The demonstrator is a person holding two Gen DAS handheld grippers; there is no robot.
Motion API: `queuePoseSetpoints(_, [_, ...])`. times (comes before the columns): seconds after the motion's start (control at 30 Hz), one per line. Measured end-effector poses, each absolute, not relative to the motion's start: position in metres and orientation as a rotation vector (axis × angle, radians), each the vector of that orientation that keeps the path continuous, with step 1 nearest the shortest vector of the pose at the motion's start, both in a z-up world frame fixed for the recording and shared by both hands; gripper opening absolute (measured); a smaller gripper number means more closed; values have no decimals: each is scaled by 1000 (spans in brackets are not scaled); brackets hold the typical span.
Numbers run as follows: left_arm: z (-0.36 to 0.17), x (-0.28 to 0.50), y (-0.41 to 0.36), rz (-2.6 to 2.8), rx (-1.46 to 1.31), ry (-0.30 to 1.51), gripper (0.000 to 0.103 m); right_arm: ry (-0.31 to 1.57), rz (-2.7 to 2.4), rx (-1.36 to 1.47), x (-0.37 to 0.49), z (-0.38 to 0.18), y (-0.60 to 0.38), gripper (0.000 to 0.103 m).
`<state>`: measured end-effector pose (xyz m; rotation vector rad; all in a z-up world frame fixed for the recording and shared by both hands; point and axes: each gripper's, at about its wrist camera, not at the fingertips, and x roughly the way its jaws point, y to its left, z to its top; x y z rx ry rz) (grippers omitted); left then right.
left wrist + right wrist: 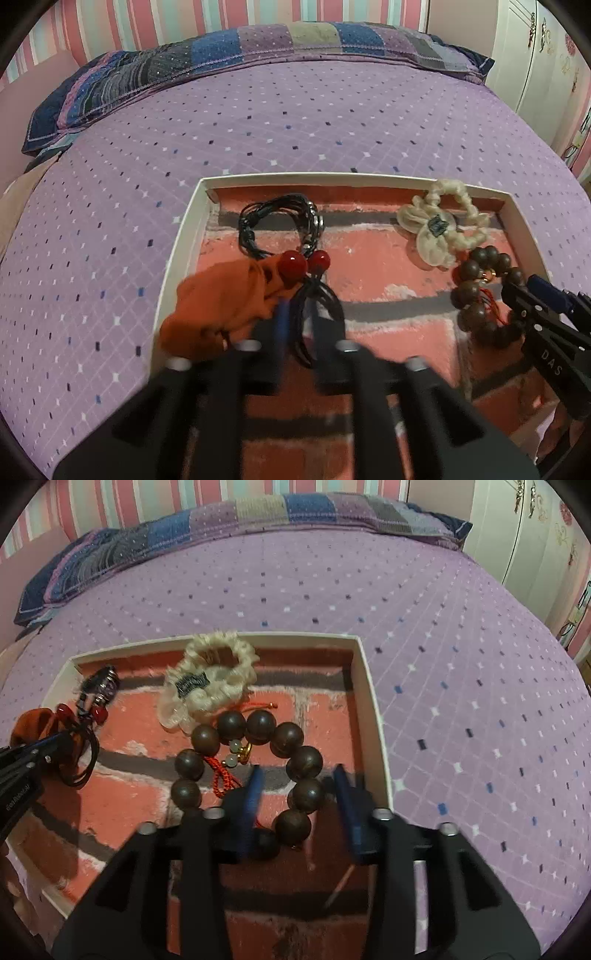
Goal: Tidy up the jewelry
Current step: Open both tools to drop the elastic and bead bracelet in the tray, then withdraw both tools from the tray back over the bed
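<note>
Left gripper (295, 325): its jaws are nearly shut, pinching the black cords (317, 314) of a necklace, just below two red beads (304, 263).
Right gripper (297, 797): its jaws are wide open, one inside the bead ring, one outside, with a brown bead between them. Nothing is pinched.
Bead bracelet (295, 738): big round brown beads on a string, with a red tassel and small pale beads. It lies at the right side of the box. The beads look hard, smooth and a bit heavy, so they may slip. I would grab across one bead.
Black cords: thin, soft and floppy. They will dangle.
Orange pouch (221, 302): soft cloth, on the box's left edge.
Cream hair tie (210, 686): fluffy and squashy, near the back wall.
Box (373, 716): shallow, white walls, brick-picture floor, sitting on the purple bed (443, 627).
</note>
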<state>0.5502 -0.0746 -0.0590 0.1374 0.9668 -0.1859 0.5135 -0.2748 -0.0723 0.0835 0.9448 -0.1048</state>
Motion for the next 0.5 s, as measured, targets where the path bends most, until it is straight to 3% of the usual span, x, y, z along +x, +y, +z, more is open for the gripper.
queuePoseSetpoints(0.07, [-48, 541, -72, -178, 147, 922, 55, 931, -84, 83, 506, -63, -275, 56])
queuePoseSetpoints(0.13, [-36, 533, -69, -200, 135, 911, 55, 905, -77, 87, 498, -49, -277, 62])
queuePoseSetpoints(0.23, [-15, 521, -60, -209, 110, 889, 59, 849, -94, 122, 481, -24, -287, 83])
queuePoseSetpoints(0.3, [4, 510, -52, -211, 103, 863, 72, 814, -109, 155, 466, -6, -297, 94])
queuePoseSetpoints(0.5, [72, 456, -1, -189, 96, 723, 86, 735, -164, 186, 418, 32, -312, 99])
